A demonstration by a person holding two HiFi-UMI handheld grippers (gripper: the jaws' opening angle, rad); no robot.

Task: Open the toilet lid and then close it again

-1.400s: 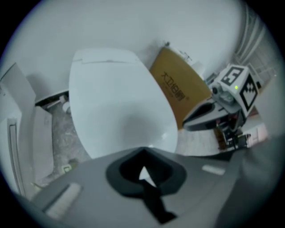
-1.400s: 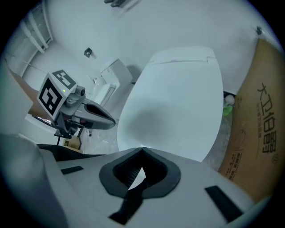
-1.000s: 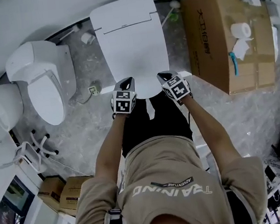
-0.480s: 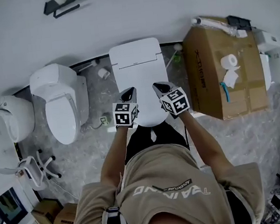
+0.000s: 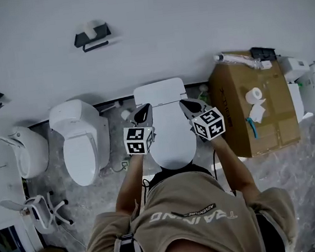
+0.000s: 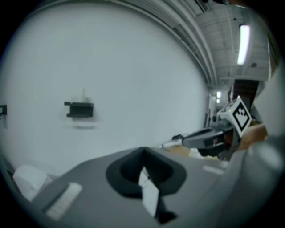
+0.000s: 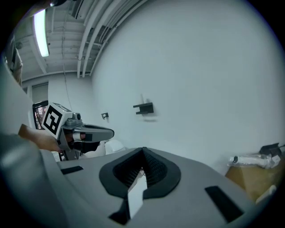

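- The left tongs (image 5: 143,112) are keeping both jaws pressed together at the tips, with nothing gripped between them.
- The right tongs (image 5: 185,105) are showing the same condition: jaws closed on each other and holding nothing.
- Both tongs are being held side by side, near each other but apart, and are pointing at the white wall (image 5: 190,17) rather than down at the fixture.
- The toilet lid (image 5: 171,141) is lying flat and closed on the toilet (image 5: 159,92). In the head view it is sitting below and between the two tongs.
- A black holder (image 5: 92,37) is hanging on the wall above the toilet and is appearing ahead of the jaws in both gripper views.
- A second toilet (image 5: 83,139) is standing just to the left on the grey floor (image 5: 115,155).
- A cardboard box (image 5: 261,122) is standing to the right, with a paper roll (image 5: 254,94) resting on top of it.
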